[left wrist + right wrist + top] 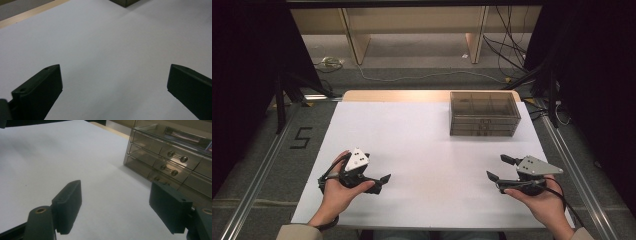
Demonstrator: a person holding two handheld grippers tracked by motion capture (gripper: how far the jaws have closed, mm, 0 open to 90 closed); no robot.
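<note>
Both wide and empty, left hand-held gripper [379,183] and right hand-held gripper [500,168] rest low on the desk [422,140], seemingly poised toward the smoked drawer organizer [484,114] at upper right.

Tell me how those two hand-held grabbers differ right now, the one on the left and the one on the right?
The left gripper sits nearer the table's left edge, far from the clear drawer box; the right gripper is closer to the box and partly faces it. The left's grey plate tilts up on edge, while the right's lies nearly flat. Both are open, empty, and held low over the white table.
</note>
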